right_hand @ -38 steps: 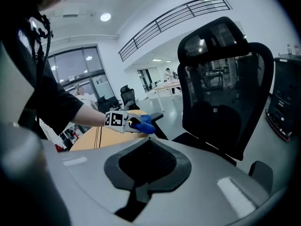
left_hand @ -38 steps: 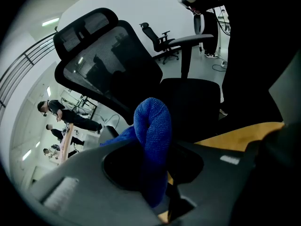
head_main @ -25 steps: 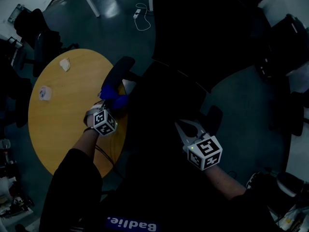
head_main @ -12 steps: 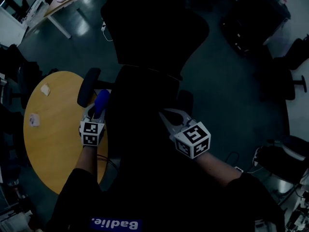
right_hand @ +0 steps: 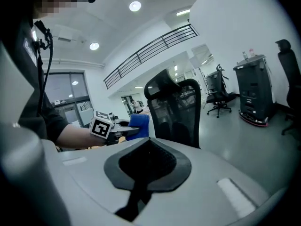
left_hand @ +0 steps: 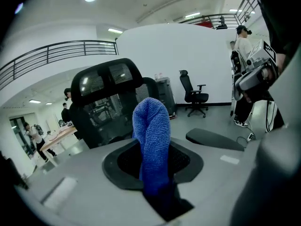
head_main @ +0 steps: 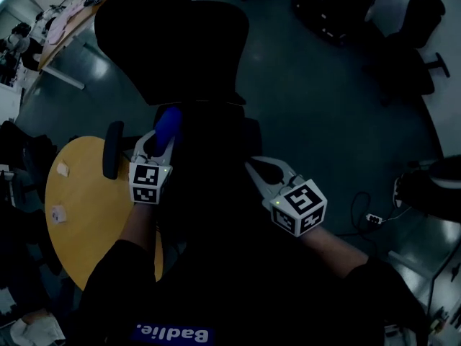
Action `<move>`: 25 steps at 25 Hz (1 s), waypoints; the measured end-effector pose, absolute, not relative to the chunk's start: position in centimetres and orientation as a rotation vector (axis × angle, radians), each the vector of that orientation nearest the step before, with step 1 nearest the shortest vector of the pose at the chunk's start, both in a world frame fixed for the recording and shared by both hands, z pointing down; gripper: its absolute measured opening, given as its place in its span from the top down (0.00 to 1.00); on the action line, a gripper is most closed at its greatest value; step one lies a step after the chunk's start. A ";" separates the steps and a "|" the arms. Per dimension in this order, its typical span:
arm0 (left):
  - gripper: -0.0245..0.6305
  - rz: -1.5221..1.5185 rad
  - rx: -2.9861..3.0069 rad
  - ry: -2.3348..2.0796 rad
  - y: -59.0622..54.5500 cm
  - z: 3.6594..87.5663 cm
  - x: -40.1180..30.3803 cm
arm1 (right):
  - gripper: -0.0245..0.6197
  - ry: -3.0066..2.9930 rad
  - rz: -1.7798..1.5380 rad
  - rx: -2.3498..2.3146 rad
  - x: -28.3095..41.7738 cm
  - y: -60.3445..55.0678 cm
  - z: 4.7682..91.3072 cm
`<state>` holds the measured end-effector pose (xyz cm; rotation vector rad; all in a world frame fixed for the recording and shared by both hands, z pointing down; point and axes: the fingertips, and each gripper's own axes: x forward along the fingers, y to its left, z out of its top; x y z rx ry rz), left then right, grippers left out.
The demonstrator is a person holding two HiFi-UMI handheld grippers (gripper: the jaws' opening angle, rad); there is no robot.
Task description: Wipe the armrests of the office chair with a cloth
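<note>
Before us stands one black office chair [head_main: 173, 34], its mesh backrest and headrest facing us. We hold two grippers over its seat. Our left gripper [head_main: 160, 144] has its jaws clamped on one blue cloth [head_main: 168, 125]. In the left gripper view the cloth [left_hand: 151, 140] stands up out of the jaws as a folded, rounded bundle in front of the backrest.

We count two armrests. One armrest [head_main: 113, 148] shows in the head view as a dark pad just to the left of the left gripper, over the edge of the tabletop. The other armrest [left_hand: 214, 139] lies to the right of the cloth in the left gripper view. The cloth hangs in the air between them and touches neither.

Our right gripper [head_main: 253, 168] points toward the seat, well apart from the left one. Its jaws are together with nothing between them, as the right gripper view shows. That view also takes in the left gripper and the cloth [right_hand: 139, 125] beside the backrest.

To our left is one round wooden tabletop [head_main: 79, 222]. Two small white objects lie on it, one [head_main: 63, 169] near its far edge and one [head_main: 56, 214] nearer us; we cannot tell what they are.
</note>
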<state>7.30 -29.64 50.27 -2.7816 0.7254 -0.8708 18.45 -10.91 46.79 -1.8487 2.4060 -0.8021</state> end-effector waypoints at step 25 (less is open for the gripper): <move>0.78 -1.281 -2.466 0.067 -24.5 64.6 24.9 | 0.95 1.973 -1.010 -2.087 28.7 2.3 52.3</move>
